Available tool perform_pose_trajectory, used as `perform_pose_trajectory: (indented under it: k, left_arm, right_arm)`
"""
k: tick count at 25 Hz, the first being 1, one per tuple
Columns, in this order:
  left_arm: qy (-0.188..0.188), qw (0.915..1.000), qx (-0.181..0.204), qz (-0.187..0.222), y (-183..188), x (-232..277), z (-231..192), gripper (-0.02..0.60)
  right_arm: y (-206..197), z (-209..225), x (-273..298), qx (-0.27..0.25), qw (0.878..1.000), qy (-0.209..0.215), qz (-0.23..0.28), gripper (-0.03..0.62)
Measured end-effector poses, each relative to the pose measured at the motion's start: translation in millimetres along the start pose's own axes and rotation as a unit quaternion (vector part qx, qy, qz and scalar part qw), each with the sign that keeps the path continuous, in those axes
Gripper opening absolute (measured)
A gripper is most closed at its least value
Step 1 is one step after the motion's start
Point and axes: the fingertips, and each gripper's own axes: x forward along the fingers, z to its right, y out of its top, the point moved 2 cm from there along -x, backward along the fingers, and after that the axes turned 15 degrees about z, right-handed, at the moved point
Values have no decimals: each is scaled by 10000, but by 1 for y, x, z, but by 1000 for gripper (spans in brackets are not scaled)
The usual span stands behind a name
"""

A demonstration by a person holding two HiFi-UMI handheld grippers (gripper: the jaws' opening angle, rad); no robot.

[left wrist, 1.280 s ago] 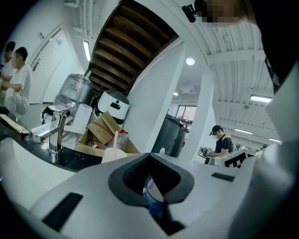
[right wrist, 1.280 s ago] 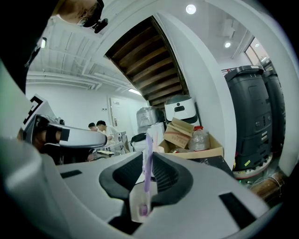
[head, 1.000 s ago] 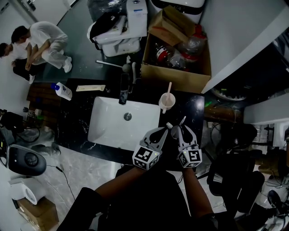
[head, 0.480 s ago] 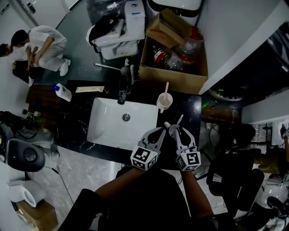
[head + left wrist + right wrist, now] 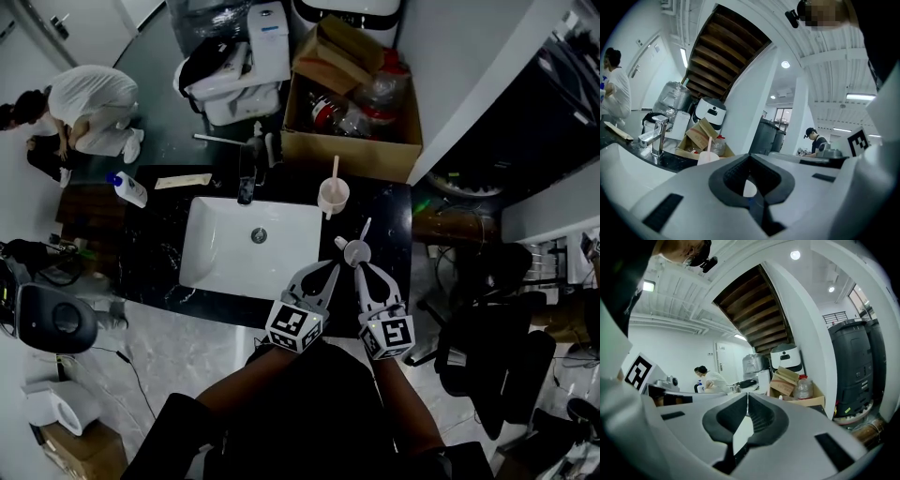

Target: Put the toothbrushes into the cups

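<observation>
A pale cup (image 5: 332, 197) with a pink toothbrush (image 5: 335, 173) stands on the black counter behind the sink's right corner; it also shows in the left gripper view as the cup (image 5: 708, 157). A second small cup (image 5: 356, 251) holds a white toothbrush (image 5: 364, 230) near the counter's front. My right gripper (image 5: 357, 271) (image 5: 747, 394) sits just behind that cup, its jaws closing to shut with nothing between them. Beside it, my left gripper (image 5: 328, 269) (image 5: 750, 155) is shut, tips together, holding nothing I can make out.
A white sink (image 5: 211, 274) with a faucet (image 5: 246, 178) fills the counter's middle. A cardboard box (image 5: 352, 150) of bottles stands behind. A blue-capped bottle (image 5: 131, 188) lies at the left. A person (image 5: 89, 103) crouches far left; a chair (image 5: 487, 361) stands at the right.
The right gripper's jaws stood open around the near cup and have drawn back and shut. Both grippers have lifted a little; the cup and its toothbrush stay on the counter.
</observation>
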Motion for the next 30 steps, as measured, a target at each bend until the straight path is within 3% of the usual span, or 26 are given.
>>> perform_pose_trajectory:
  k: [7, 24, 30]
  left_arm:
    - [196, 9997, 155, -6, 1, -30, 25, 15]
    - [-402, 9978, 472, 237, 22, -63, 78, 15]
    - [-304, 9983, 437, 219, 38, -98, 70, 15]
  right_arm:
    - [23, -15, -35, -97, 9998, 34, 171, 21]
    - [45, -50, -77, -425, 9983, -330, 240, 23]
    - [46, -92, -80, -593, 9969, -481, 204, 23]
